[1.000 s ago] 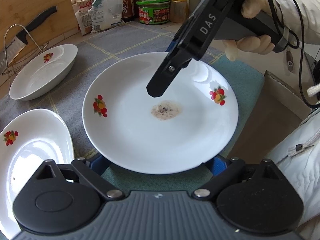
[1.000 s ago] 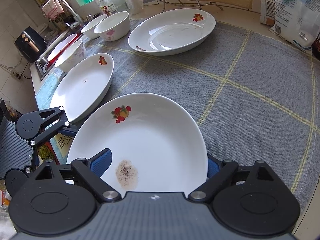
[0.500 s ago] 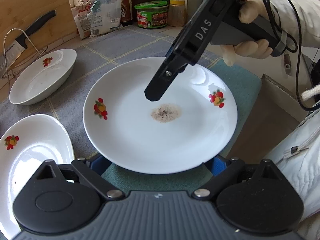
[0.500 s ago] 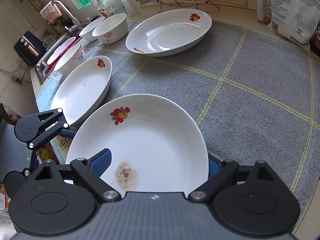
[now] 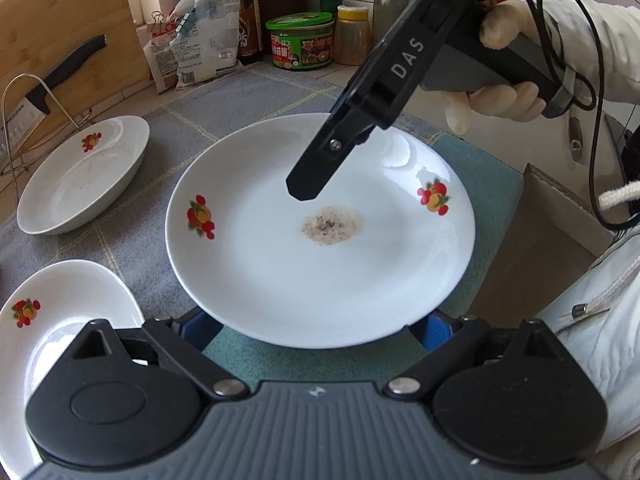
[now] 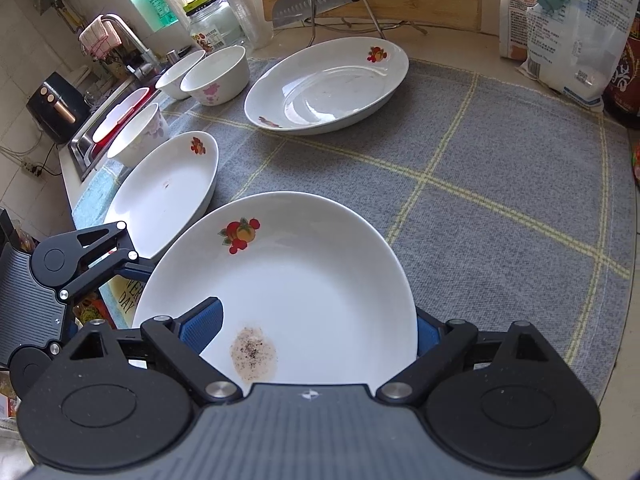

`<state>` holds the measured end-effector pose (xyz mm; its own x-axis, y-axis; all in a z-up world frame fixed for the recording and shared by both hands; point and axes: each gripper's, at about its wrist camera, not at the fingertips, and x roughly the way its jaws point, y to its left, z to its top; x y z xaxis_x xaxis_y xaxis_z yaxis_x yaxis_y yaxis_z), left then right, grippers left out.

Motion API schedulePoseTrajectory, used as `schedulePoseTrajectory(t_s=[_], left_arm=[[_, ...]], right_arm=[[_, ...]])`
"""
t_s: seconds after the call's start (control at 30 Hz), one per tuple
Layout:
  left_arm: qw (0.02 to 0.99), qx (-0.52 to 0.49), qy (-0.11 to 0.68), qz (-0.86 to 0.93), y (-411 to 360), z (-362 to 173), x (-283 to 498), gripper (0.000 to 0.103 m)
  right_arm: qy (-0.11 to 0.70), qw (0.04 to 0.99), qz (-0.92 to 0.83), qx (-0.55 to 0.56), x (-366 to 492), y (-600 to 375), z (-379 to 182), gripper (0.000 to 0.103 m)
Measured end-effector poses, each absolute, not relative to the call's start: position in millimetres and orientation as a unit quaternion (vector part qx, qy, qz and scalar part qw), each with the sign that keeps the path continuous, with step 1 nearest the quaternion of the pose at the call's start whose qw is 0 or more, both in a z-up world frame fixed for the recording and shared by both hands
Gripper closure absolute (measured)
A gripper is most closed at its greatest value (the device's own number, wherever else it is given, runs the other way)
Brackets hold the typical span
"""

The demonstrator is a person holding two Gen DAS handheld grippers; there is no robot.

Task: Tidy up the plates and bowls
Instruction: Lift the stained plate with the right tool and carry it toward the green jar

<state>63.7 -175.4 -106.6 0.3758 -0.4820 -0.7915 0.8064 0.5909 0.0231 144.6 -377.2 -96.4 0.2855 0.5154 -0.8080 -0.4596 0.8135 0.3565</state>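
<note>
plate: a white plate with fruit pictures and a brown speckled spot in the middle; both grippers have it between them, above the grey mat and the green cloth at the counter's edge
left gripper: spread wide, a blue pad on each side of the plate's near rim; it looks like it is hugging the plate, but I cannot tell how hard it presses
right gripper: also wide, one blue pad over the plate's inside and one outside its rim on the right; it seems to hug the plate too
how it will feel: hard, smooth and slippery, a bit heavy, and it would break if dropped
where to hold: at the rim, on two opposite sides, and keep it flat
other dishes: two more white plates and on the mat, and three white bowls near the sink
next, I think: stack this plate on another one, gently
</note>
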Motion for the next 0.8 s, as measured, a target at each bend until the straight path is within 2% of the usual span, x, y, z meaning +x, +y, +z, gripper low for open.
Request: schedulePoseTrajectory(t_s=[0.8], left_arm=[[0.795,0.227,0.365,-0.428,-237.8,-101.3,111.0,0.006]], right_arm=[[0.490,0.824,0.281,0.041,175.0,-445.5,-89.0,0.006]])
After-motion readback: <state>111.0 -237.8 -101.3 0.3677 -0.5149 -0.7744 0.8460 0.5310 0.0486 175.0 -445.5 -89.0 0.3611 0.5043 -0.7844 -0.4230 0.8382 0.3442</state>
